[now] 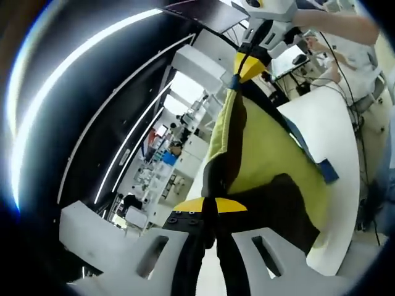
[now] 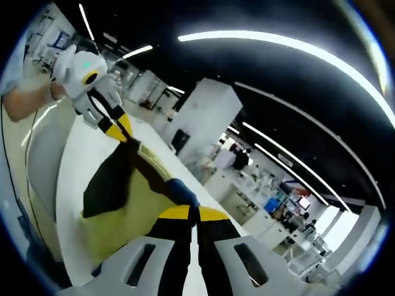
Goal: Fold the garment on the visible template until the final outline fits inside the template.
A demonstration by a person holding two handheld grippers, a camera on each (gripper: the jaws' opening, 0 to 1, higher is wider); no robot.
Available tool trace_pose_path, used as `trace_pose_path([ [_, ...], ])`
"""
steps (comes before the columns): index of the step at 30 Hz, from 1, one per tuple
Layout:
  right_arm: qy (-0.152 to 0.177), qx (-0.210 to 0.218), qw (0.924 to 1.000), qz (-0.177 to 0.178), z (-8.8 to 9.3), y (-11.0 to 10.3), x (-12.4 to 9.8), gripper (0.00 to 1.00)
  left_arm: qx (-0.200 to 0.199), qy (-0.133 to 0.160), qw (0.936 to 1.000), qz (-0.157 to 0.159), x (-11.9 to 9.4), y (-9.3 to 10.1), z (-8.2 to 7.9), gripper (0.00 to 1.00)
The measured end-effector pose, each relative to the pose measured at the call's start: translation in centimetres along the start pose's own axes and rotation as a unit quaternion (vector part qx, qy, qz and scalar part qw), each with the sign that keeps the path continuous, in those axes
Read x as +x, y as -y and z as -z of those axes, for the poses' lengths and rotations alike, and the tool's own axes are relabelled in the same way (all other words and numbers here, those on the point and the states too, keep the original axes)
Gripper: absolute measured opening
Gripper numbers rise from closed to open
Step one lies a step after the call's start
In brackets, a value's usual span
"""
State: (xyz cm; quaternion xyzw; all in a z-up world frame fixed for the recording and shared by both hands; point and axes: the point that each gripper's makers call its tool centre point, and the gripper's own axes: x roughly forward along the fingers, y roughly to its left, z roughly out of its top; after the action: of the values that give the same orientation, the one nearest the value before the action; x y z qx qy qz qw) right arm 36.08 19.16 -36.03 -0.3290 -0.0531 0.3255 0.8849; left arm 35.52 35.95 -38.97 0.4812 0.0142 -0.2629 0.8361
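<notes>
1. In the left gripper view, the left gripper had its yellow-tipped fingers pressed together on the near edge of a yellow-green and black garment.
2. The garment hung lifted above the white table, stretched between the two grippers, with a blue trim strip along one edge.
3. At the far end of the cloth in that view, the right gripper pinched the opposite edge with its own yellow tips, a person's hand behind it.
4. A blue patch showed on the table beside the garment; whether it marked the template could not be told.
5. In the right gripper view, the right gripper had its fingers closed on the garment.
6. There the left gripper gripped the far corner, held by a person's arm.
7. The white table lay below the raised cloth.
8. Behind both views stretched a large hall with a dark ceiling and long strip lights.
</notes>
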Motion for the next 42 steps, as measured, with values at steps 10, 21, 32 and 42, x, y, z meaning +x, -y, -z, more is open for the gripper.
trace_pose_path([
  [10,0.012,-0.028,0.9995,0.010,-2.4,0.9,-1.7,0.02,0.039,0.004,0.9990,-0.020,-2.5,-1.2,-2.2,0.00],
  [21,0.033,-0.072,0.9962,0.035,-5.5,1.6,-3.8,0.02,0.042,0.022,0.9982,-0.037,-5.7,-1.9,-4.5,0.00],
  [32,0.039,-0.076,0.9953,0.045,-6.4,0.5,-5.8,0.02,0.037,0.023,0.9982,-0.042,-7.9,-0.5,-5.3,0.00],
  [42,0.022,-0.065,0.9972,0.028,-5.7,-1.9,-7.5,0.02,0.026,0.006,0.9994,-0.023,-10.2,1.6,-5.9,0.00],
])
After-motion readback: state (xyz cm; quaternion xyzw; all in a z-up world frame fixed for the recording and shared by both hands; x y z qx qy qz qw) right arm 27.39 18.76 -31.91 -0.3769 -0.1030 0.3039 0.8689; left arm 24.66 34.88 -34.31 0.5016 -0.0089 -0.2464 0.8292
